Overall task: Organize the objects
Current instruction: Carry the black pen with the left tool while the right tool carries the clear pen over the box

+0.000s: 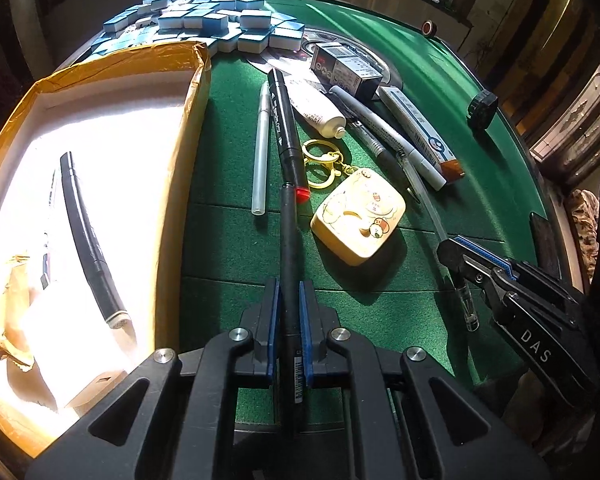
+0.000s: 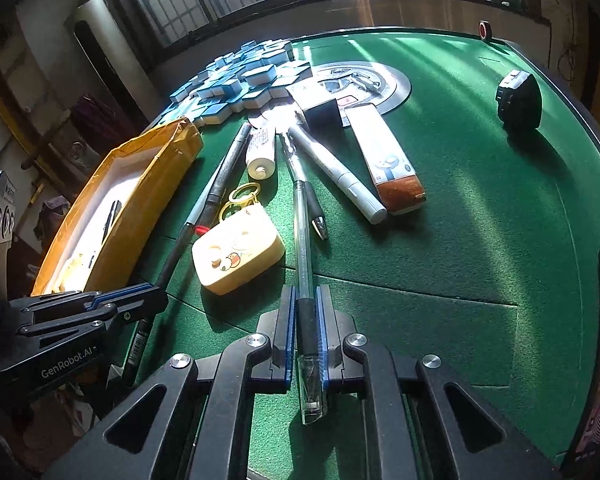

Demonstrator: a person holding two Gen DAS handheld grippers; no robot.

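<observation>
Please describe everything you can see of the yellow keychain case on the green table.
The yellow keychain case is a small rounded-square box, smooth like plastic, with cartoon figures printed on its top. It lies flat on the green felt table. Gold rings hang from its far corner by a short chain. It sits between the two held pens; neither gripper touches it. The rings lie against the black marker.
</observation>
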